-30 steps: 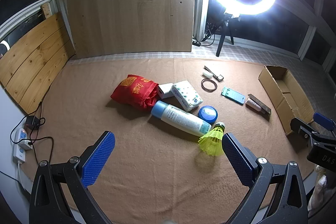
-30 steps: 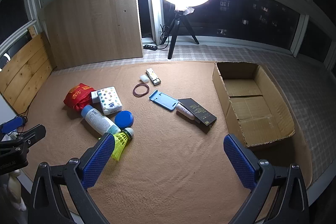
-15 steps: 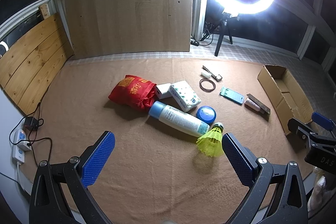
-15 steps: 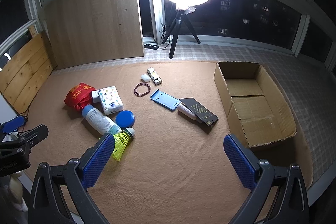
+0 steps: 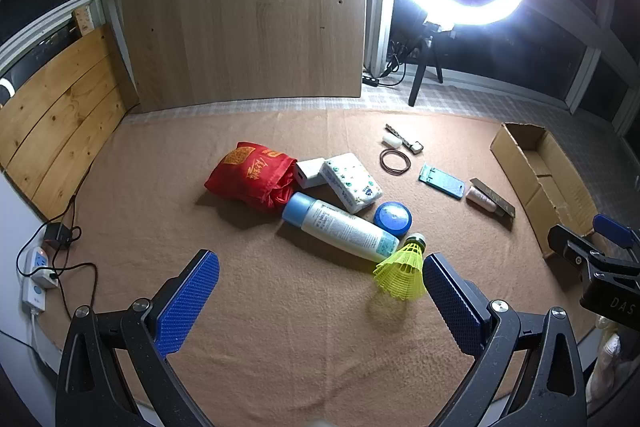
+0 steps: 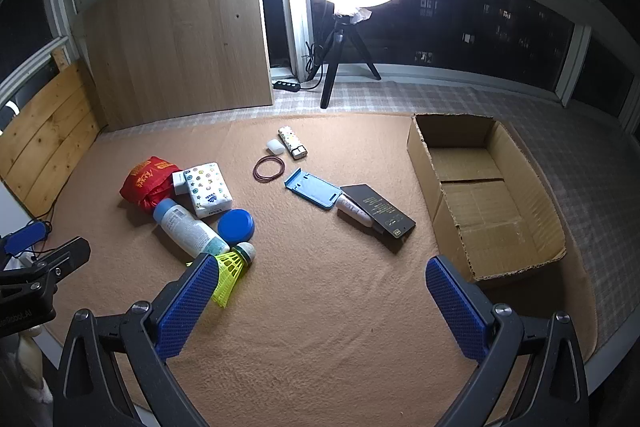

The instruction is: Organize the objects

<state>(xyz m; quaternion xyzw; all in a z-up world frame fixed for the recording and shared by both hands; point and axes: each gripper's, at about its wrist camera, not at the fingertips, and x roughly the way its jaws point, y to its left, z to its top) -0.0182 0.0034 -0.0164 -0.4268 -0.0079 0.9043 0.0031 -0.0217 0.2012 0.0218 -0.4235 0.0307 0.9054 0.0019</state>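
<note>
While both tools hang above the tan blanket (image 6: 320,307), nothing has gone into the cardboard box (image 6: 486,195), which sits empty at the right with its open top turned up to take the clutter. The left gripper (image 5: 320,303) is spread wide and holds nothing; the right gripper (image 6: 320,307) is likewise released, its pads apart over bare cloth. Nearest both is the yellow shuttlecock (image 5: 402,269), lying on its side, cork end touching or nearly touching the foot of the white lotion bottle (image 5: 340,225). Behind that bottle a red fabric bag (image 5: 250,175), a small white box (image 5: 310,171), a patterned tissue pack (image 5: 352,181) and a blue round lid (image 5: 393,217) crowd together, so pulling one may nudge its neighbours. Further right lie a brown hair tie (image 6: 269,169), a white capsule-like case (image 6: 275,145), what looks like a patterned lighter (image 6: 293,143), a blue phone stand (image 6: 314,187), and a dark flat box (image 6: 378,213) resting partly on a pale tube (image 6: 353,209). My reading is that the sort is at its start, with the shuttlecock the easiest first pick, though its light skirt could crush under a hard squeeze
</note>
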